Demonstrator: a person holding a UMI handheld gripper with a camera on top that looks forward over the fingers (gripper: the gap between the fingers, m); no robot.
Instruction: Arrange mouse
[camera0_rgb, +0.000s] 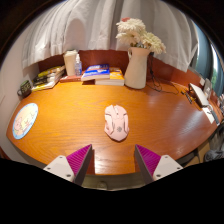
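A white and pale pink mouse (116, 122) lies on the wooden table (70, 125), just ahead of my fingers and a little right of the middle between them. My gripper (114, 160) is open, its two magenta pads (80, 158) standing wide apart above the table's near edge. Nothing is between the fingers; the mouse rests on the table beyond their tips.
A round blue-rimmed mat (25, 120) lies at the left. At the back stand a white vase with flowers (137, 58), stacked books (98, 73), a white box (71, 63) and more books (45, 79). Curtains hang behind. A white device (199, 94) lies at the far right.
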